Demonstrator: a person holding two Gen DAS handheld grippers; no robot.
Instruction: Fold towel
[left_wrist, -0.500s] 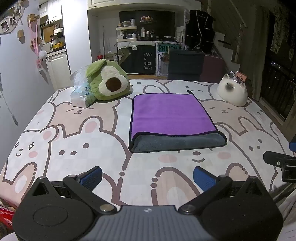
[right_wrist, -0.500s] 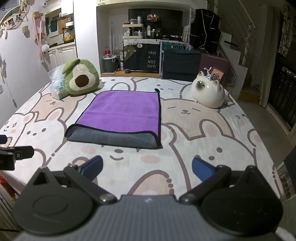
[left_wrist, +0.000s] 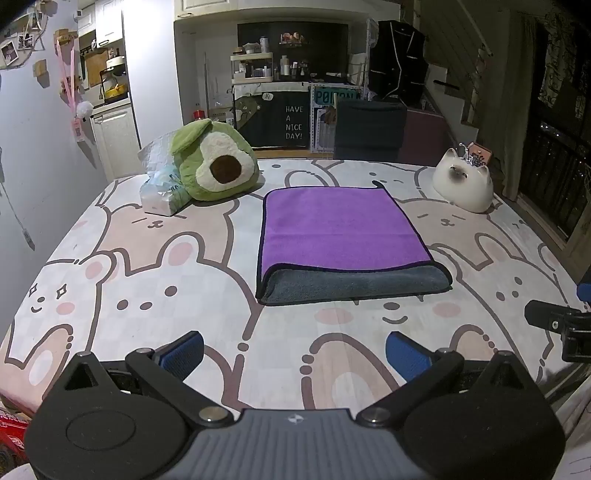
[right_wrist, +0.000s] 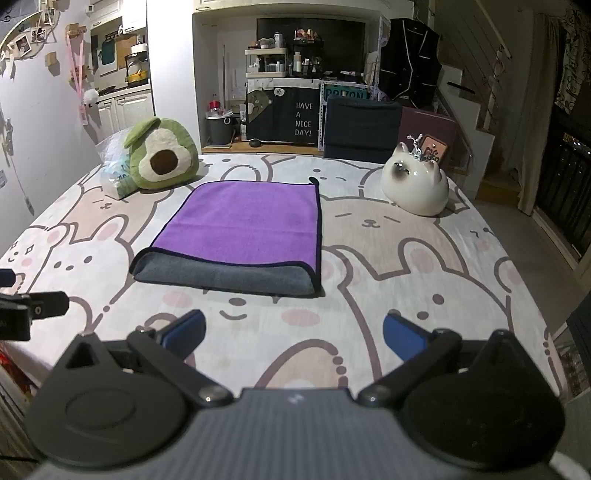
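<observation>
Nearest, the left gripper (left_wrist: 293, 350) and right gripper (right_wrist: 293, 332) hover level above the bunny-print tablecloth (left_wrist: 155, 288), short of the towel, jaws spread wide and empty. The purple towel (left_wrist: 340, 229) lies folded once, its grey fold toward the grippers. Probably best to pinch one side's two corners together and carry them squarely across. Beyond the towel sit an avocado plush (left_wrist: 212, 166) and a cat figurine (left_wrist: 463, 182).

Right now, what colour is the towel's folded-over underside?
Grey, under the purple top of the towel; clearest in the right wrist view.
</observation>
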